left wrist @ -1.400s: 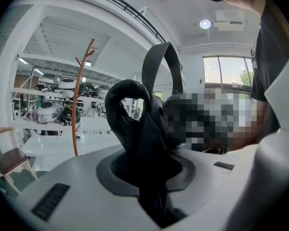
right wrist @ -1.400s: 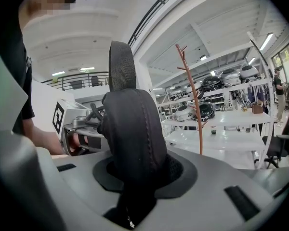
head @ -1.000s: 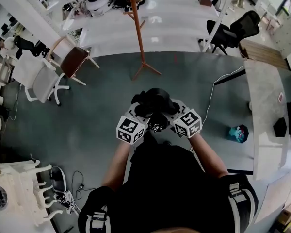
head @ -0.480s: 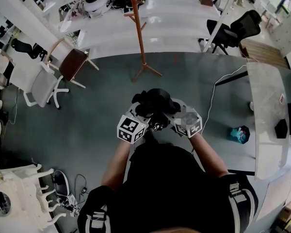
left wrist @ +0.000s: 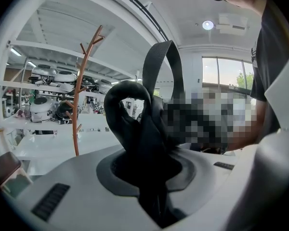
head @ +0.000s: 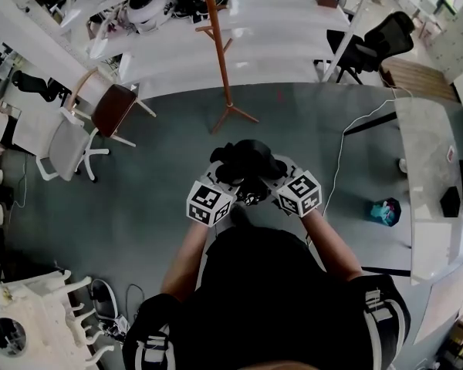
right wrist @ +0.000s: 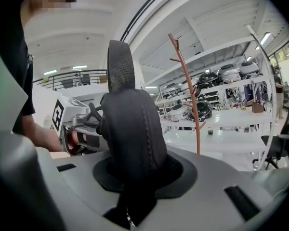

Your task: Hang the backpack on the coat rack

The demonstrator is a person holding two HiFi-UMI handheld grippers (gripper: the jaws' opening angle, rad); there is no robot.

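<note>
Holding the backpack (head: 245,159) in front of the torso, both grippers are part-way closed on it. The left gripper (head: 228,182) clamps a black strap (left wrist: 149,138), and the right gripper (head: 272,177) clamps a padded strap.

The rack (head: 221,60) stands far ahead, slightly left of centre and well apart from the load. Its pole is upright, with short pegs (head: 213,28) branching off higher up. Both grippers lie about equally near it, the left judged marginally nearer.

The floor (head: 170,168) between person and rack is open. A chair (head: 112,106) stands left of the rack base, a cable (head: 341,141) trails at right, and a desk (head: 278,45) lies just beyond the pole. The coming move calls for a straight approach, then a raised strap loop set over a peg.
</note>
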